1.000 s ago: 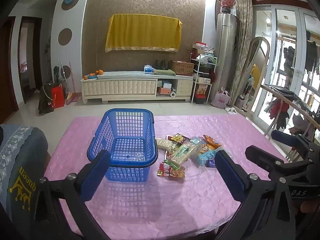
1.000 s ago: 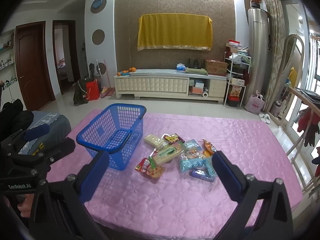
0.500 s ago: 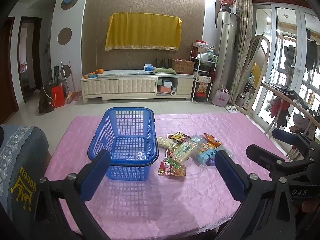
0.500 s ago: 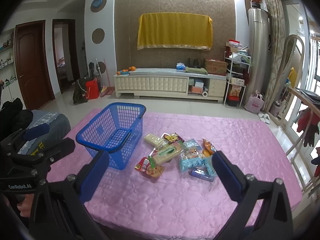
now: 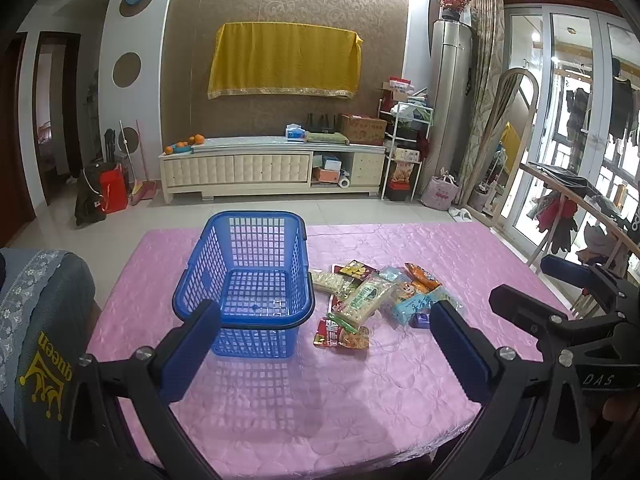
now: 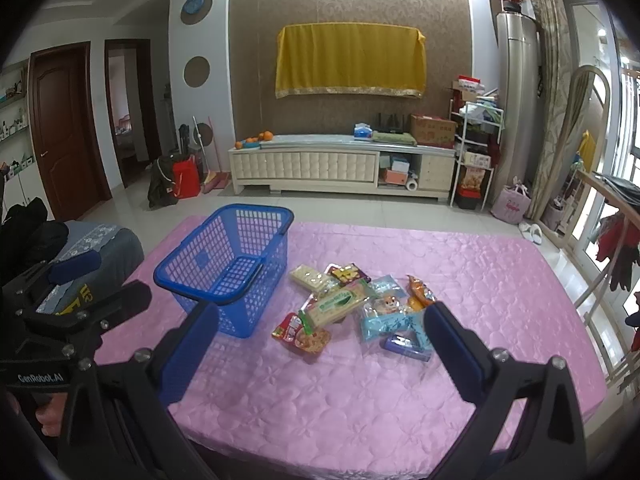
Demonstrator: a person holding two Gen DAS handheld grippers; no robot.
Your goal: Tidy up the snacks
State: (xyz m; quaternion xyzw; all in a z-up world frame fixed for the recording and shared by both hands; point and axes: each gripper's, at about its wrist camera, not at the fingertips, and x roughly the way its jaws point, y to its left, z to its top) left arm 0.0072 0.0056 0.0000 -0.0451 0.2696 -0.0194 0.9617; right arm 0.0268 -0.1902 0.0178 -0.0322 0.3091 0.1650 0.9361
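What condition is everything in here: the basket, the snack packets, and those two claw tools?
Blue basket: upright on the pink table, empty, handle folded down.
Snack packets: loose overlapping pile beside the basket, none inside it.
Red packet: flat on the table, nearest edge of the pile.
Left gripper: jaws wide open, holding nothing.
Right gripper: jaws wide open, holding nothing.
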